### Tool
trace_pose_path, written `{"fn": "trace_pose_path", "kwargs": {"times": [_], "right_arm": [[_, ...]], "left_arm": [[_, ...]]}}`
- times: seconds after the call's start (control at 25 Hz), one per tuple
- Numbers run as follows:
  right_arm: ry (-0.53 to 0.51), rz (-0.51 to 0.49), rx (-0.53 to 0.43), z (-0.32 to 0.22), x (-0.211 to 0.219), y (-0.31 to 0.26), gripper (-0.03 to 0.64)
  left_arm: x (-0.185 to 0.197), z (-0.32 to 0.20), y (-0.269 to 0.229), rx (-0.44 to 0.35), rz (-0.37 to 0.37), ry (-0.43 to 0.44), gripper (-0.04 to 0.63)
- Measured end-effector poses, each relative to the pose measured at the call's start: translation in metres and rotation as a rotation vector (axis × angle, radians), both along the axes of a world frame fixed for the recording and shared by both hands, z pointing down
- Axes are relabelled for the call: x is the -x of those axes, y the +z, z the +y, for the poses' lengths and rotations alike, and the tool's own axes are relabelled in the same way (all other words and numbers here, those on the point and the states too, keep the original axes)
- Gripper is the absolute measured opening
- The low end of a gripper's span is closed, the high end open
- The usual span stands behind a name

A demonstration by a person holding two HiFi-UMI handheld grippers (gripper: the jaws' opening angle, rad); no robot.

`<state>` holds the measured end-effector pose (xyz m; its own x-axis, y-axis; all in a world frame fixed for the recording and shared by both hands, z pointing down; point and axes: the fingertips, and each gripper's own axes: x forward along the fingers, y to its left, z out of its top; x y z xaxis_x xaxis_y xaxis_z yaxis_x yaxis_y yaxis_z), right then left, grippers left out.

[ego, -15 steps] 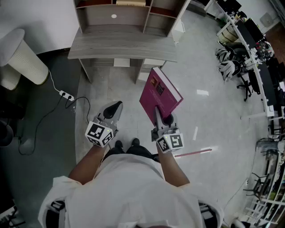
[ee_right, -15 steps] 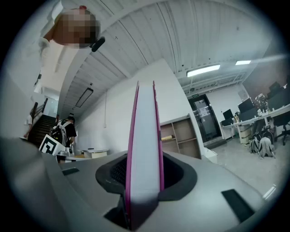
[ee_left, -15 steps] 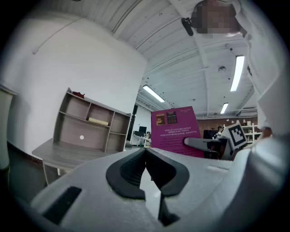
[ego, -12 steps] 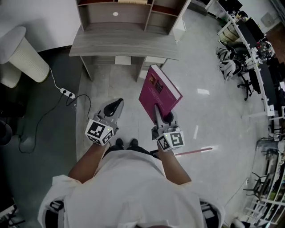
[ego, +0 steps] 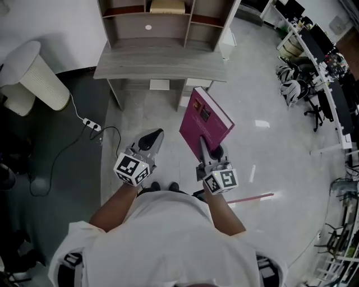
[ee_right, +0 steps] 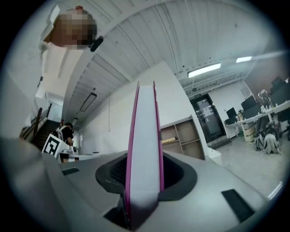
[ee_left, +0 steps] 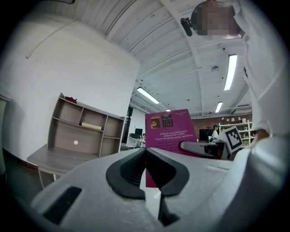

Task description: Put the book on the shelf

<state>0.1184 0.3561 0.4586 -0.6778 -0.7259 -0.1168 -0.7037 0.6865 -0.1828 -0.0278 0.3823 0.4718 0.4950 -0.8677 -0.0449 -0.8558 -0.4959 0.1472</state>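
Carrying the magenta book point(ego: 205, 119) on edge above the floor point(ego: 263, 101), well short of the table point(ego: 162, 60). Pinching its lower edge between the jaws of the right gripper point(ego: 208, 152), probably to slide it upright into the shelf point(ego: 147, 25) ahead. Holding the left gripper point(ego: 150, 140) alongside, jaws pressed together on nothing, seemingly spare for steadying.

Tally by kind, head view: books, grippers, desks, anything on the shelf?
Magenta hardcover book: 1
Grippers: 2, left gripper and right gripper
Grey wooden desk with shelf unit: 1
Tan flat item on its shelf, maybe a book: 1
Total: 5
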Motion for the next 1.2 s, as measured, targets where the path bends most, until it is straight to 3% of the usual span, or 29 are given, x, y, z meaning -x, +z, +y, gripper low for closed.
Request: {"fn": "trace_pose_path", "kwargs": {"times": [0.16,0.36,0.64,1.0,1.2], "right_arm": [[0.018,-0.042,0.004,-0.011,-0.010,0.009,0.144],[0.049,-0.070,-0.011,-0.016,-0.057,-0.009,0.144],[0.098,-0.083,-0.032,-0.040,-0.098,-0.005,0.144],[0.125,-0.112,0.020,-0.099,-0.105,0.014,0.144],[0.153,-0.114,0.035,-0.166,-0.082,0.024,0.144]], "left_arm": [[-0.002,-0.010,0.008,-0.009,-0.002,0.014,0.014],[-0.027,-0.014,-0.016,-0.027,-0.029,0.003,0.014],[-0.038,-0.039,-0.012,-0.017,-0.056,-0.011,0.014],[-0.035,-0.104,0.006,0.008,-0.040,0.005,0.014],[-0.005,-0.176,0.011,0.016,0.025,0.005,0.014]]}}
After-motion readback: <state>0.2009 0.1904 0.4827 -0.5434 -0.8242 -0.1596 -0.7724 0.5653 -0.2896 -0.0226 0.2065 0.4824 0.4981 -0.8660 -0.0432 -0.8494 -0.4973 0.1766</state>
